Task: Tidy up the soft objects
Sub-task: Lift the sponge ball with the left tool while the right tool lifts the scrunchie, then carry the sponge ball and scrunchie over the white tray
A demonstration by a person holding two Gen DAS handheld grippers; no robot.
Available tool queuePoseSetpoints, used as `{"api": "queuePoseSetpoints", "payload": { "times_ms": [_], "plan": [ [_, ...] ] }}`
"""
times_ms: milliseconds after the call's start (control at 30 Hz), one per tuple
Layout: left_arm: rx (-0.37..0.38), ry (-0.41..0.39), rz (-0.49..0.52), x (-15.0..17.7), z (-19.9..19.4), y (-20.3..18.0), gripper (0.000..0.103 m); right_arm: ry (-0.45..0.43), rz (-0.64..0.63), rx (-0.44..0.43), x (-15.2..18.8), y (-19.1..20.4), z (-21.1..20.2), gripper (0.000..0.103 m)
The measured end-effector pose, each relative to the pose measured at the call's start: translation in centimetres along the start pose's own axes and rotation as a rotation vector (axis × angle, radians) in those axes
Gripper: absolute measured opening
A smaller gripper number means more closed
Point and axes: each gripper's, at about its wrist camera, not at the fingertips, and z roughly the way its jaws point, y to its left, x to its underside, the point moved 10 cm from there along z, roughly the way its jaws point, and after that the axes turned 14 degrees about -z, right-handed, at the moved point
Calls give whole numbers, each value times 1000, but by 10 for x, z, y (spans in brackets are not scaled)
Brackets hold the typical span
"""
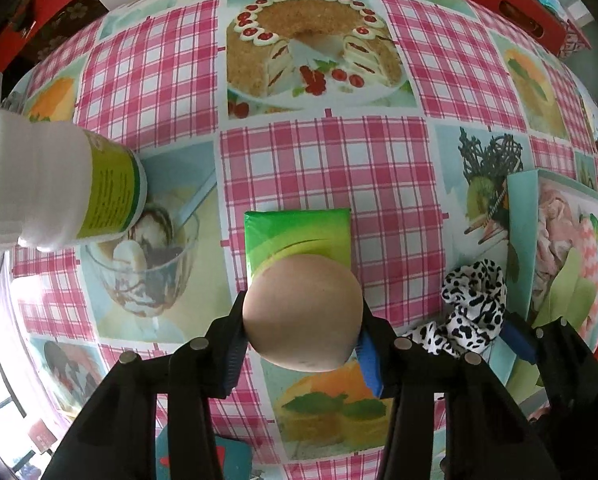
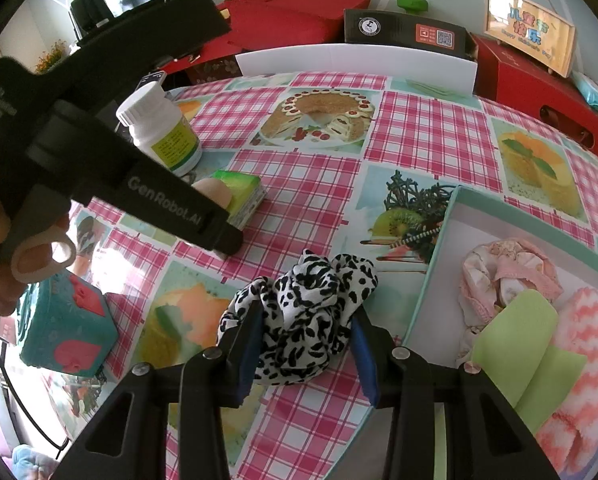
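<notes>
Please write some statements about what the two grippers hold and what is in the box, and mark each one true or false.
1. The left gripper has a beige ball between its fingers. True.
2. The spotted black-and-white cloth already lies in the box. False: it is on the tablecloth beside the box, between the fingers of the right gripper.
3. The white bottle lies on its side. False: it stands upright.
4. The box holds a pink zigzag towel and a light green cloth. True.
5. A green packet lies just beyond the ball. True.
</notes>
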Motion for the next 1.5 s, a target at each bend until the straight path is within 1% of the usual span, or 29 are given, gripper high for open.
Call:
{"api": "queuePoseSetpoints", "payload": {
  "times_ms": [200, 333, 533, 700, 833, 1000, 1167, 1300, 1500],
  "plan": [
    [10, -11, -19, 12, 1, 6, 49, 0, 0, -1, 0, 0, 0, 43],
    [11, -15, -23, 19, -5, 11, 49, -2, 4, -4, 0, 0, -1, 41],
    [19, -34, -34, 26, -16, 15, 49, -6, 8, -2, -1, 0, -3, 41],
    [52, -46, -61, 28, -21, 22, 49, -13, 14, 1, -1, -1, -4, 41],
    [76, -72, -84, 34, -31, 25, 49, -24, 21, 5, -1, -1, -8, 41],
    [103, -127, -92, 43, -54, 24, 49, -46, 32, 9, -3, -6, -17, 41],
    [131, -203, -92, 54, -81, 18, 49, -84, 49, 23, -8, -14, -32, 41],
    [151, -275, -83, 62, -105, 9, 49, -118, 63, 40, -12, -23, -48, 41],
    [216, -331, -85, 61, -128, -13, 49, -160, 90, 74, -15, -38, -69, 41]
  ]
}}
